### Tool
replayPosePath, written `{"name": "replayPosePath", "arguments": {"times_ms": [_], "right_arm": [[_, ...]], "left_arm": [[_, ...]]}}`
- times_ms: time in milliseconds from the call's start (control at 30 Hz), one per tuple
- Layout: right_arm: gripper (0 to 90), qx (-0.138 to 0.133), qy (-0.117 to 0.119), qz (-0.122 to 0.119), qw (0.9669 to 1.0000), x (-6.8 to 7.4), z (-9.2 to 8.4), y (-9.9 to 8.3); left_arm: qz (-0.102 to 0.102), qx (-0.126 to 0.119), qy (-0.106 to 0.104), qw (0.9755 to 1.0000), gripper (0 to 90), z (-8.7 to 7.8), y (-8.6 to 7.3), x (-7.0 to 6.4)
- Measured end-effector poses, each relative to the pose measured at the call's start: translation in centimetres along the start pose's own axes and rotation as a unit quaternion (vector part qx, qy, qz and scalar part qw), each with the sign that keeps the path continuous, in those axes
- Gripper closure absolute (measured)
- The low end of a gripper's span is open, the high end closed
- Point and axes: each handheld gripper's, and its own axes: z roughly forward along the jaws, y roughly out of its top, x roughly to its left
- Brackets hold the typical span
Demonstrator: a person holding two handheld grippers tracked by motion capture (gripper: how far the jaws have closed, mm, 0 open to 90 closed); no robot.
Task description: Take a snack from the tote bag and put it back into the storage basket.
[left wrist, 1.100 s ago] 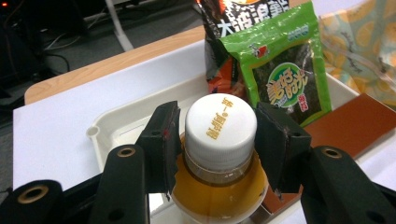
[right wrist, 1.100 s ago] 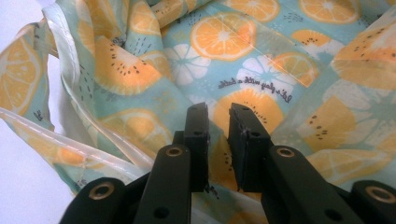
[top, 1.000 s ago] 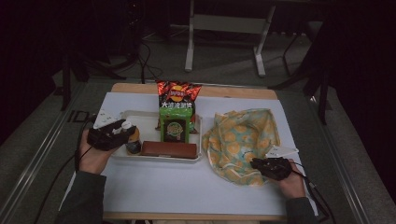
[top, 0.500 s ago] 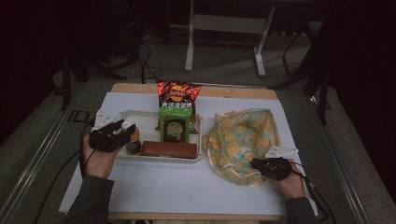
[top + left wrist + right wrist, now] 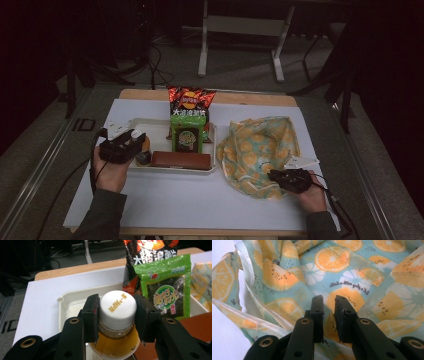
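left gripper (image 5: pixel 117 312): jaws, just closing, pinch the bottle (image 5: pixel 117 315) cap in the tray's (image 5: pixel 75 296) left end
right gripper (image 5: pixel 328 308): jaws nearly together, pinching the near edge of the bag (image 5: pixel 337 272)

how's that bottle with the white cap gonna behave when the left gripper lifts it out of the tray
The bottle looks nearly full of amber liquid, so it is probably heavy for its size. The left gripper, whose jaws have just been closing, has them against the ribbed white cap, which should resist slipping. Held that high, the body may swing. Its round shape could roll if laid in the tray.
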Motion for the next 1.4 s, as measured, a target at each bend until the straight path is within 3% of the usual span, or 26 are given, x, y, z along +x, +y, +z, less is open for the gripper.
{"name": "replayPosePath", "arguments": {"times_ms": [200, 367, 600, 833, 1067, 1100, 1400], "right_arm": [[77.5, 0.0, 0.0, 0.0, 1.0, 0.0, 0.0, 0.0], [77.4, 0.001, 0.002, -0.001, 1.0, 0.0, 0.0, 0.0], [77.5, 0.002, 0.003, -0.003, 1.0, 0.0, 0.0, 0.0], [77.5, 0.002, 0.004, -0.004, 1.0, 0.0, 0.0, 0.0], [77.4, 0.004, 0.006, -0.004, 1.0, 0.1, 0.1, 0.0], [77.4, 0.004, 0.007, -0.004, 1.0, 0.1, 0.1, 0.0], [77.3, 0.004, 0.007, -0.003, 1.0, 0.1, 0.1, 0.0]], "left_arm": [[0.012, 0.005, -0.028, 0.9995, 58.0, -0.1, 0.1, 0.9], [0.039, 0.008, -0.054, 0.9977, 58.0, -0.2, 0.1, 1.5], [0.055, 0.009, -0.076, 0.9956, 58.0, -0.3, 0.1, 2.0], [0.08, 0.009, -0.107, 0.991, 58.0, -0.2, 0.2, 2.7], [0.085, 0.007, -0.128, 0.988, 58.0, 0.0, 0.3, 3.3], [0.091, 0.008, -0.139, 0.9861, 58.1, 0.1, 0.3, 3.5], [0.103, 0.01, -0.173, 0.9795, 58.1, 0.4, 0.5, 4.3]]}}
